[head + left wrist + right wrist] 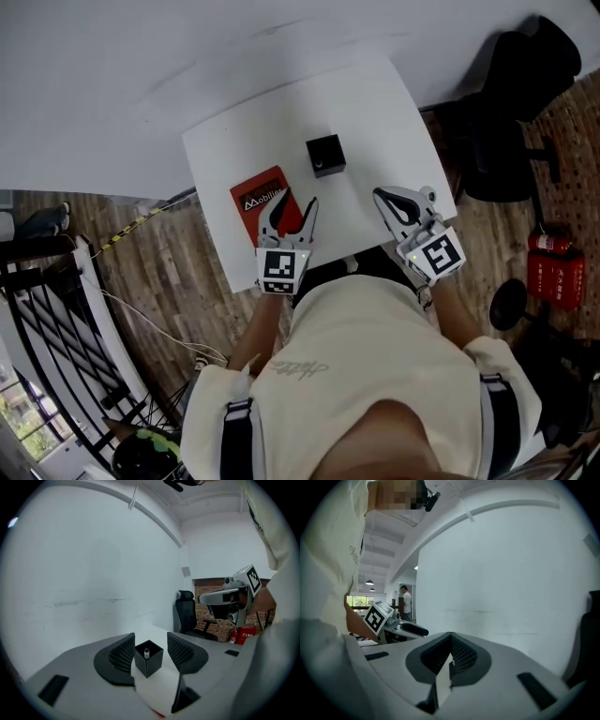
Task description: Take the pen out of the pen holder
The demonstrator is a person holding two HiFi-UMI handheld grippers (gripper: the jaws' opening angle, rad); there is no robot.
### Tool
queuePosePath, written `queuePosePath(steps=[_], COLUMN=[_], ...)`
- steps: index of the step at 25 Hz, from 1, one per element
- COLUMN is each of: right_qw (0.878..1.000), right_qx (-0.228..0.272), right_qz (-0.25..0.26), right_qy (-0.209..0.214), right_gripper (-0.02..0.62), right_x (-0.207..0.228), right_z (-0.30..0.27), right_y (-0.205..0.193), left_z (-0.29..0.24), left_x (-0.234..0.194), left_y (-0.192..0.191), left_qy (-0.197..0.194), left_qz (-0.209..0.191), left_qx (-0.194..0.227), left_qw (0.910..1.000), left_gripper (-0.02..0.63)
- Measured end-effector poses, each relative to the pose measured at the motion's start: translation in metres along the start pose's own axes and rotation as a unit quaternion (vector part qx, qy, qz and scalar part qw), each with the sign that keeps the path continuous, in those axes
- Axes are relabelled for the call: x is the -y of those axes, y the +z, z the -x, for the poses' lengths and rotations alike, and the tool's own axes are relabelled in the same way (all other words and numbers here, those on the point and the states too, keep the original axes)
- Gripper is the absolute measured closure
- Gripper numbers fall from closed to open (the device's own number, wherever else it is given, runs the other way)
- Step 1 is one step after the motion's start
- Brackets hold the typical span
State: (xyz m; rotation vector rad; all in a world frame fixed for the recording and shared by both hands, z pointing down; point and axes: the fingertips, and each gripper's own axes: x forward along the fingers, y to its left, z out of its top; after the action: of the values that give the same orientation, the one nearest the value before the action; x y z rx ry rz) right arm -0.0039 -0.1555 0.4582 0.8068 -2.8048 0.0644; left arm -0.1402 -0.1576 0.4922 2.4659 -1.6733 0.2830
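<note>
One white-tipped pen (pixel 146 654) stands upright in black square pen holder (pixel 153 665).

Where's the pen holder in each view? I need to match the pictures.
Head view: the pen holder stands on the table, just above the picture's centre.
Left gripper view: low centre, seen between the open jaws.
Right gripper view: not in it.
Shared landmark: the wall, at the top of the head view and behind the jaws in both gripper views.

The pen (pixel 146 653) stands in the pen holder (pixel 325 155) on the table (pixel 375 117), a booklet (pixel 265 199) to its left.
</note>
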Motion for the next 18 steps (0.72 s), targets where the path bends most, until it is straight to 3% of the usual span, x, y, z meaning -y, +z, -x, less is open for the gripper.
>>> queuePosePath(steps=[8,18], right_qw=[0.999,0.999], right_qx=[0.019,0.019], right_qz=[-0.005,-0.027], right_qy=[0.034,0.034], right_gripper=[0.588,0.588], right_x=[0.028,0.051], right_z=[-0.011,-0.012], right_y=[0.006,-0.015], left_z=[-0.015,-0.053], left_x=[0.002,0.001], left_y=[0.001,-0.02], left_qy=[0.032,0.026], left_qz=[0.01,0.015], left_qx=[-0.025,-0.063], left_qw=[0.9991,0.9975], left_gripper=[0.373,0.373])
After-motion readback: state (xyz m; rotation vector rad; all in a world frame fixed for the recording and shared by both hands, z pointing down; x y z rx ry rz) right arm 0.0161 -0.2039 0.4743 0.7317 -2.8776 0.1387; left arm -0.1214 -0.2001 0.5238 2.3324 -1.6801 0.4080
